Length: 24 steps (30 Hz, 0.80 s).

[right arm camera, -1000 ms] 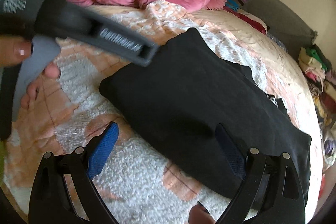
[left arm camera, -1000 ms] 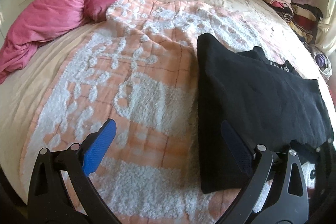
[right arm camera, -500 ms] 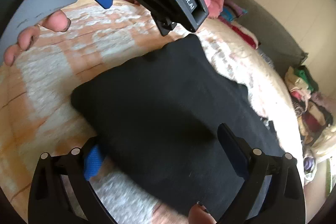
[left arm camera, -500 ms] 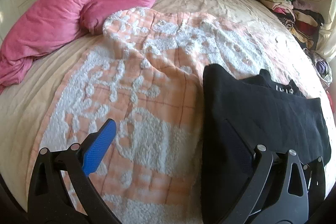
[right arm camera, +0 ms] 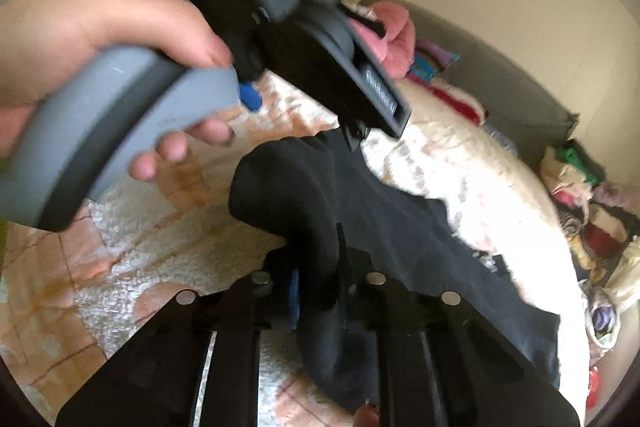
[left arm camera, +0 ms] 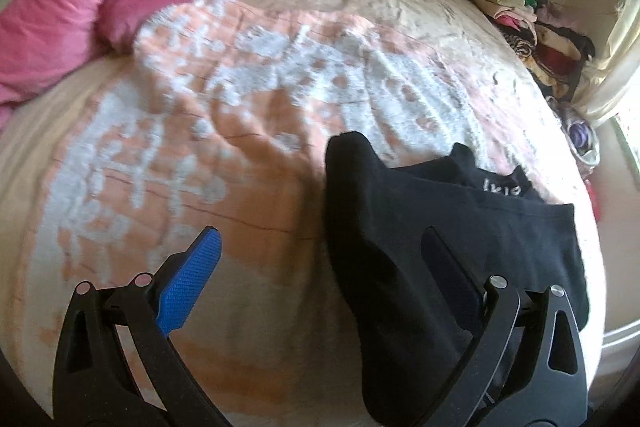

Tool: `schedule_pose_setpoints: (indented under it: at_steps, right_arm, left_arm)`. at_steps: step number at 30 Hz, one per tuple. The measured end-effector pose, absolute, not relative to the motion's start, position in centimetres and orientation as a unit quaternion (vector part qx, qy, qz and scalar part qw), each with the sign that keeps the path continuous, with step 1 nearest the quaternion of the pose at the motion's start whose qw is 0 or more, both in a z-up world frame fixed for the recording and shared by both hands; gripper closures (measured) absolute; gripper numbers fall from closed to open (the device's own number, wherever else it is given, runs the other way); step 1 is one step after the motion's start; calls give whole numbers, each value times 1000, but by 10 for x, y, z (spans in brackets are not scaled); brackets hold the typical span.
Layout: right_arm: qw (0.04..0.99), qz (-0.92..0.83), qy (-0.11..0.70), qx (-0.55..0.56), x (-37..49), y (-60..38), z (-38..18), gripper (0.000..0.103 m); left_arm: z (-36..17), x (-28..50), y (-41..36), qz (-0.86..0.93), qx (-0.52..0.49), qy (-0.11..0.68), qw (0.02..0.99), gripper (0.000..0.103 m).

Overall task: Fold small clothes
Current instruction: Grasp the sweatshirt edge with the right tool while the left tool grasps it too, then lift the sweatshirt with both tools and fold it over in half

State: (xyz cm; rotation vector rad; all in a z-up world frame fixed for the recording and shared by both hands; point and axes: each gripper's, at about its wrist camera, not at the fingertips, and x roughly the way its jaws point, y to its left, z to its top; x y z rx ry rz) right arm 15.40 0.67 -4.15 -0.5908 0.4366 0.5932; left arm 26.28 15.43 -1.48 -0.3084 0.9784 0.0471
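Black garment [right arm camera: 400, 227] on the peach quilt [left arm camera: 200, 147] — soft, limp, light. Right gripper [right arm camera: 316, 291] pinching its near edge; left gripper [left arm camera: 320, 267] gaping — best taken at a corner.

Blurred, unreadable white lettering on the black garment [left arm camera: 502, 189].

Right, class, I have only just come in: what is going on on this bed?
A person is folding a black garment on a bed with a peach-and-white blanket, holding tongs in each hand. The right tongs are shut on an edge of the garment, lifting it off the blanket. The left tongs are open, empty, above the garment's other edge. The fold is not finished.
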Motion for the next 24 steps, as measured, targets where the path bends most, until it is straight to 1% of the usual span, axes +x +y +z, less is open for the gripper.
schedule_pose_setpoints:
  at_steps: [6,10,12,13,14,15,16,17,24]
  right_arm:
    - [909,269,191,-254,146,-17,-23,94]
    - [922,253,183,-229,142,-38,-12,95]
    - [929,242,177,-216,139,-51,-5,96]
    - [933,237,176,-207,138,-59,-2,96]
    - [935,233,176,-200,136,-66,0,96]
    - [938,229,176,-193,137,-72,2,96]
    - [940,226,177,-184,136,-78,4,96]
    - [943,223,178,-173,137,-86,6,96]
    - [955,203,174,-126,139,-132,18,96]
  left_arm:
    - [-11,272,139,-8,-189,473,860,9]
    - [-4,274,116,-49,-212,466,858,10]
    - [4,275,101,-58,-204,461,862,25]
    - [8,275,93,-66,-203,457,863,43]
    - [11,275,85,-77,-204,455,864,57]
    - [16,275,77,-85,-202,453,864,61]
    - [21,275,69,-89,-195,450,867,67]
    - [26,275,60,-92,-185,446,871,70]
    - [54,272,18,-104,-154,431,883,70]
